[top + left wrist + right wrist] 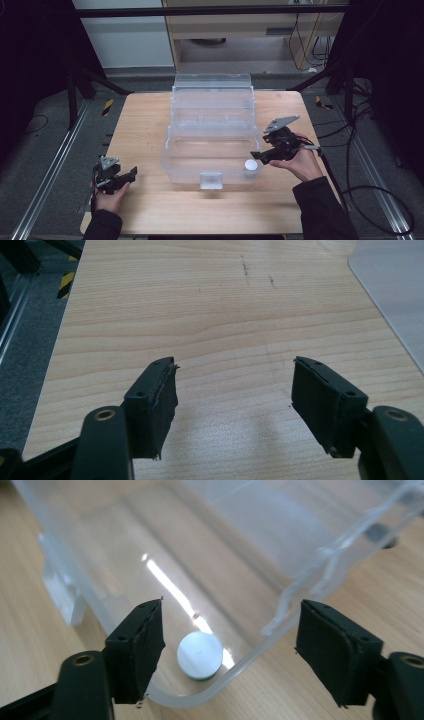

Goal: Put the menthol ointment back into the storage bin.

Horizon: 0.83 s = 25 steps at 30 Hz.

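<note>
A clear plastic box (212, 102) with its lid folded back stands in the middle of the wooden table (145, 125). A small white round cap-like object (250, 165) lies inside its near right corner; the right gripper view shows this object (199, 655) on the box floor. My right gripper (257, 156) hovers open over that corner, one jaw above the box (120, 545) interior and the other outside the rim. My left gripper (131, 173) rests open low over bare table at the near left, with nothing between its fingers (155, 400).
A latch tab (210, 180) sticks out of the box's front wall. Cables (370, 200) trail on the floor to the right. Metal rails (45, 180) run along the floor at the left. A corner of the box (395, 290) enters the left gripper view.
</note>
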### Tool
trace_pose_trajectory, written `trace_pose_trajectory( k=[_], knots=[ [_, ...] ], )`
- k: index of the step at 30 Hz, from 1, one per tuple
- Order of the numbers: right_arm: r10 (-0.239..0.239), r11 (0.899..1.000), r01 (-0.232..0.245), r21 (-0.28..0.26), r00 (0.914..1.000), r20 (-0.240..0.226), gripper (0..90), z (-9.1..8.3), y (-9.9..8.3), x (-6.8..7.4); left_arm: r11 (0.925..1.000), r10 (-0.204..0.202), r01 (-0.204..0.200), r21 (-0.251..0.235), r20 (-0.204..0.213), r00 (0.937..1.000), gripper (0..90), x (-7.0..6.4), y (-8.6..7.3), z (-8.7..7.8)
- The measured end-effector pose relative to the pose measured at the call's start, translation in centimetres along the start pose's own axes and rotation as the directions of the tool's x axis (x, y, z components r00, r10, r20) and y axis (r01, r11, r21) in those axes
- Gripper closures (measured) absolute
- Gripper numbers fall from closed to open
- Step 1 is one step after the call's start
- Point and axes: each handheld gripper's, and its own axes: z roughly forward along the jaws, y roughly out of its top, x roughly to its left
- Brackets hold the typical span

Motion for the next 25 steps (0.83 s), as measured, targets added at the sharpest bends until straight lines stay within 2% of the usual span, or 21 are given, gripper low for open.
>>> trace_pose_trajectory(
  k=[1,2,5,10,14,17,19,21,25],
  knots=[
    [0.034,0.998,-0.033,-0.050,0.9993,0.016,23.6,-0.6,-0.5,-0.2,1.0000,0.000,0.000,0.000,0.002,1.0000,35.8,0.0,0.0,0.0],
    [0.064,0.995,-0.061,-0.077,0.9976,0.027,21.7,-0.9,-0.8,-0.3,1.0000,0.000,0.000,-0.001,0.005,1.0000,37.1,0.0,0.0,0.0],
    [0.142,0.977,-0.130,-0.171,0.9881,0.060,20.4,-2.1,-2.1,-0.8,1.0000,0.002,-0.002,0.005,0.019,0.9998,42.8,-0.1,0.0,-0.1],
    [0.190,0.959,-0.159,-0.235,0.9749,0.116,18.5,-2.8,-4.9,-1.5,1.0000,-0.003,0.003,-0.007,0.021,0.9998,50.5,0.0,0.1,-0.3],
    [0.249,0.934,-0.200,-0.295,0.9587,0.138,21.2,-2.9,-7.2,-1.9,0.9998,-0.002,0.002,-0.020,0.021,0.9998,53.8,0.0,0.1,-0.5],
    [0.288,0.920,-0.229,-0.317,0.9457,0.151,21.9,-2.8,-8.9,-2.3,0.9997,-0.001,0.002,-0.024,0.019,0.9998,52.4,0.0,0.1,-0.6],
    [0.314,0.919,-0.262,-0.296,0.9379,0.147,21.7,-2.5,-10.1,-2.6,0.9997,-0.002,0.003,-0.024,0.015,0.9999,49.6,0.0,0.1,-0.6],
    [0.322,0.920,-0.270,-0.285,0.9342,0.154,21.6,-2.3,-11.0,-2.7,0.9996,-0.006,0.007,-0.029,0.013,0.9999,47.3,0.0,0.1,-0.7],
    [0.358,0.913,-0.301,-0.275,0.9149,0.187,21.2,-2.1,-13.0,-3.2,0.9995,-0.011,0.011,-0.031,0.007,0.9999,42.4,0.2,0.1,-0.7]
  ],
)
